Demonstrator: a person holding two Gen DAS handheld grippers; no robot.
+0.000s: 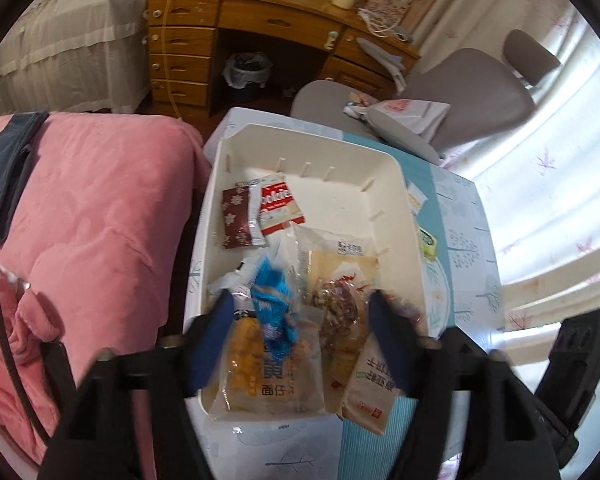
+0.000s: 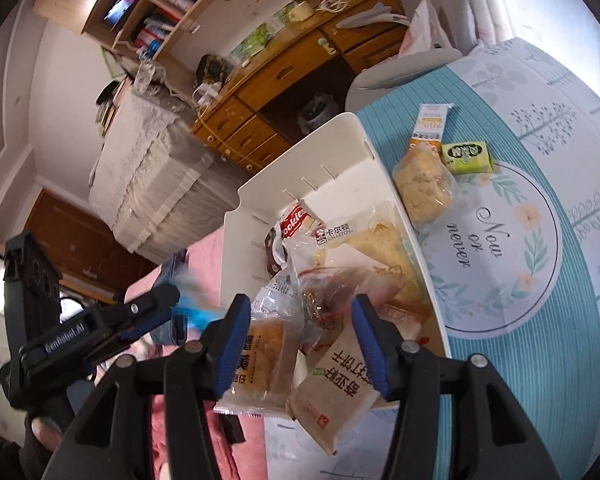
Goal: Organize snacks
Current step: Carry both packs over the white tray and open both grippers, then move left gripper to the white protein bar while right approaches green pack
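Observation:
A white bin [image 1: 400, 184] on the table holds several snacks: a red cookies packet [image 1: 278, 208], a brown snowflake packet [image 1: 234, 216], a clear bun packet [image 1: 260, 372] and a red-brown clear packet [image 1: 340, 308]. A beige packet [image 1: 374, 384] leans over the near rim. My left gripper [image 1: 300, 300] hangs open over the bin. A blurred blue wrapper [image 1: 272, 312] sits loose between its pads, touching neither. My right gripper [image 2: 300, 302] stands open above the same pile, with the left gripper [image 2: 168, 308] beside it. A round cake packet [image 2: 424, 184], a green packet [image 2: 466, 156] and a stick sachet [image 2: 430, 124] lie on the tablecloth.
A pink quilt [image 1: 92, 220] lies against the table's left side. A grey chair [image 1: 460, 92] with a bag on it stands behind the table, with a wooden desk [image 1: 260, 20] beyond. The patterned tablecloth [image 2: 520, 280] stretches to the right of the bin.

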